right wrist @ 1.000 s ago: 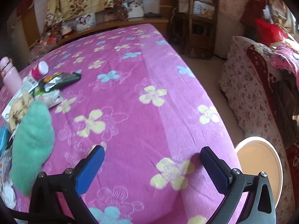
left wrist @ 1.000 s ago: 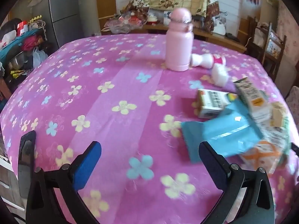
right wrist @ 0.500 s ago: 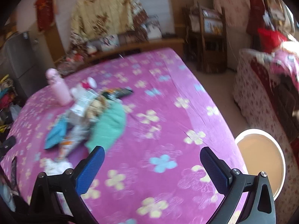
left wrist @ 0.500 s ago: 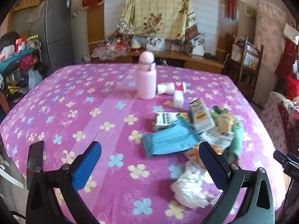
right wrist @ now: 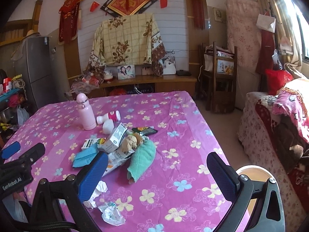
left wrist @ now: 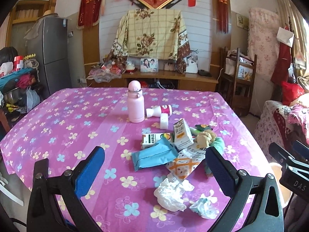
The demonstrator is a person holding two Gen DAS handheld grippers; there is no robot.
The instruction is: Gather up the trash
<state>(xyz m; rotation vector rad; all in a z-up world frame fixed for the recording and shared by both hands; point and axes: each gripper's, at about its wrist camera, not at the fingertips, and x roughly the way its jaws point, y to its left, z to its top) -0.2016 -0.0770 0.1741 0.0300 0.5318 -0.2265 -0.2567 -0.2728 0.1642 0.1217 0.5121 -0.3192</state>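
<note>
Both grippers hang above the near edge of the table (left wrist: pixel 58 116), held back from the litter, nothing grasped. Left gripper (left wrist: pixel 154 169): jaws spread wide, blue pads empty. Right gripper (right wrist: pixel 157 171): likewise released, pads wide apart and empty.

Trash lies in a loose pile on the right half of the pink flowered cloth, between the middle and the near edge. Nearest pieces — a crumpled white tissue (left wrist: pixel 170 193) and a smaller crumpled wrapper (left wrist: pixel 202 206) just beside it, both close to the near edge. Behind them, toward the table's centre: a blue flat packet (left wrist: pixel 154 156), an orange-and-white packet (left wrist: pixel 181 167), two small cartons, a brownish paper wad, a green cloth (right wrist: pixel 143 158). A small white bottle (left wrist: pixel 158 111) lies tipped over farther back, next to an upright pink flask (left wrist: pixel 136 104) which looks like a keeper, not rubbish.

The relation that matters: in the left view the white tissue sits almost directly ahead, between the pads and slightly right of centre, low in the frame. In the right view the same tissue is off to the left, partly hidden behind that gripper's left finger. So the left hand appears the better placed — a short drop forward and down. The tissue has no real long axis; any jaw angle should do.

A round tan bin (right wrist: pixel 256 176) shows beyond the table's right edge, nearer the right hand.
</note>
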